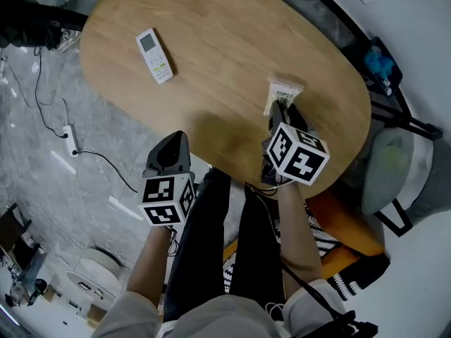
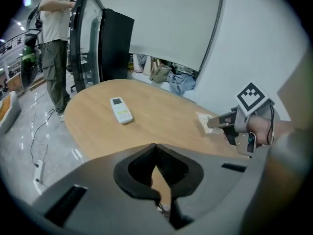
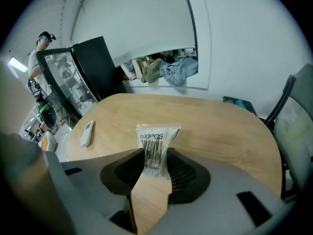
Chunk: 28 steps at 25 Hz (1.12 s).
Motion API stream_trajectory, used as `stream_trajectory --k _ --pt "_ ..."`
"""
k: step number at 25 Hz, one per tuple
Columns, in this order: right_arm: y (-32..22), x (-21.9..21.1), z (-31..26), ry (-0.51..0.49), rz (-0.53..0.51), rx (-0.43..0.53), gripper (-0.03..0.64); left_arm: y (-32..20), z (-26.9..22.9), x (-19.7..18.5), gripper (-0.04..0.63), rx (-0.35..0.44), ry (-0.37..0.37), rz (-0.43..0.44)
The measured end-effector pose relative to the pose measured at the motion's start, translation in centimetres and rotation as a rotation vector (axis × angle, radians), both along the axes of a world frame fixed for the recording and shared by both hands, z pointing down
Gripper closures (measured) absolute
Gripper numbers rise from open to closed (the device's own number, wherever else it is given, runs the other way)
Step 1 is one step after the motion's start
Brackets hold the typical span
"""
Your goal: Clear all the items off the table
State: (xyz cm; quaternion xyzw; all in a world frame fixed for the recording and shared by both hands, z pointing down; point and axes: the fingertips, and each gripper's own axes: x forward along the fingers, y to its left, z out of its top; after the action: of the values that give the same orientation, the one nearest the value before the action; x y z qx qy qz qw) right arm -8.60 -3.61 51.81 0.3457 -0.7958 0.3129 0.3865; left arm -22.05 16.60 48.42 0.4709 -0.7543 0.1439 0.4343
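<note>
On the oval wooden table (image 1: 225, 34) a white remote control (image 1: 154, 55) lies flat toward the far left; it also shows in the left gripper view (image 2: 121, 109) and the right gripper view (image 3: 86, 133). My right gripper (image 1: 280, 108) is over the table's near right part, shut on a small clear plastic packet (image 1: 283, 91) with a barcode label (image 3: 155, 141); the packet sticks up out of the jaws. My left gripper (image 1: 171, 146) hangs at the table's near edge, well short of the remote. Its jaws (image 2: 156, 153) are shut with nothing in them.
A chair with a grey cushion (image 1: 394, 167) stands at the table's right end. A power strip with cables (image 1: 69, 136) lies on the floor to the left. Beyond the table are a black cabinet (image 2: 115, 45), a standing person (image 2: 54, 28) and piled clothes (image 2: 166, 75).
</note>
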Motion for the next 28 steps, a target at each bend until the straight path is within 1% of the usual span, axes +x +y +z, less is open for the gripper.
stream_trajectory --k 6,14,19,24,28 --pt "-2.2 8.9 -1.5 -0.013 0.113 0.017 0.454 -5.1 -0.6 6.3 0.595 0.023 -0.006 0.134" --pt "-5.0 24.7 -3.2 0.014 0.322 0.036 0.454 -11.1 -1.4 17.2 0.595 0.038 0.006 0.305" --pt "-5.5 33.6 -4.0 0.01 0.464 0.038 0.454 -14.9 -2.4 24.4 0.595 0.049 -0.003 0.447" --pt "-5.8 41.7 -4.3 0.008 0.575 0.035 0.454 -17.9 -3.7 31.1 0.595 0.063 -0.001 0.527" --pt "-5.6 46.6 -4.3 0.0 0.657 0.03 0.455 -19.3 -4.4 35.5 0.595 0.066 -0.008 0.598"
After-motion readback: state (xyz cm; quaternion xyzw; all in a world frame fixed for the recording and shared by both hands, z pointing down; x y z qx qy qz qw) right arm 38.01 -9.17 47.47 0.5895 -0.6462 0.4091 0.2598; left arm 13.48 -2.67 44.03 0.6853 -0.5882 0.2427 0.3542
